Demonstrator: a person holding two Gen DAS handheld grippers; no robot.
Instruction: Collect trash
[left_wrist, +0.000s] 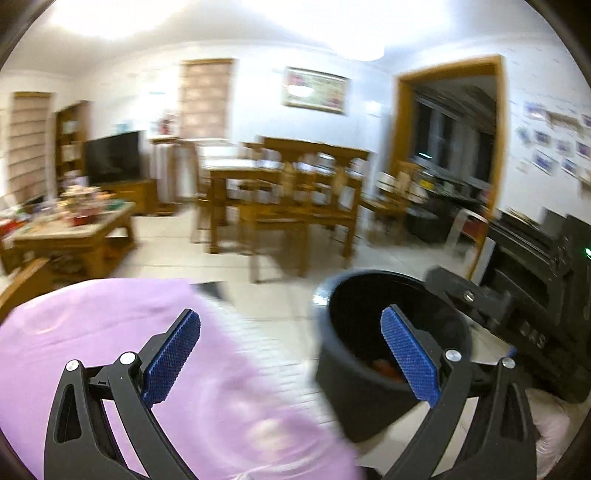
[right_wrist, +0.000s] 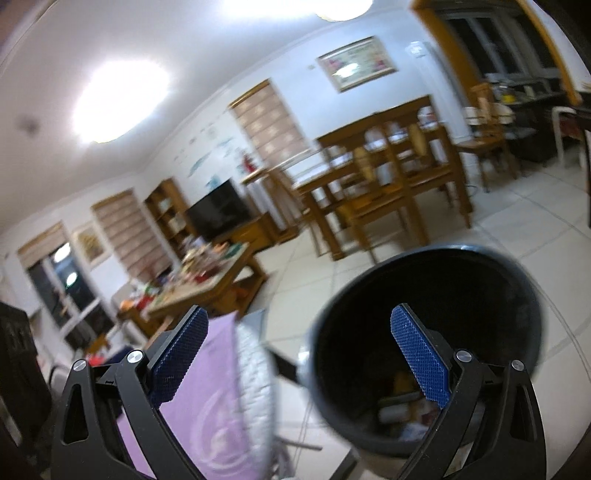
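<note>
A black round trash bin (left_wrist: 354, 391) stands on the tiled floor at the lower right of the left wrist view, with something orange at its bottom. My left gripper (left_wrist: 291, 358) is open and holds nothing; its right finger hangs over the bin's mouth. In the right wrist view the same bin (right_wrist: 428, 306) fills the lower right, with wrappers and scraps inside. My right gripper (right_wrist: 299, 354) is open and empty, its right finger in front of the bin's opening. Both views are blurred.
A purple cloth-covered surface (left_wrist: 122, 350) sits to the left of the bin. Beyond are a cluttered wooden coffee table (left_wrist: 70, 229), a dining table with chairs (left_wrist: 288, 199), a TV (left_wrist: 112, 157) and black equipment (left_wrist: 535, 288) at right. Pale tiled floor (left_wrist: 277, 291) lies between.
</note>
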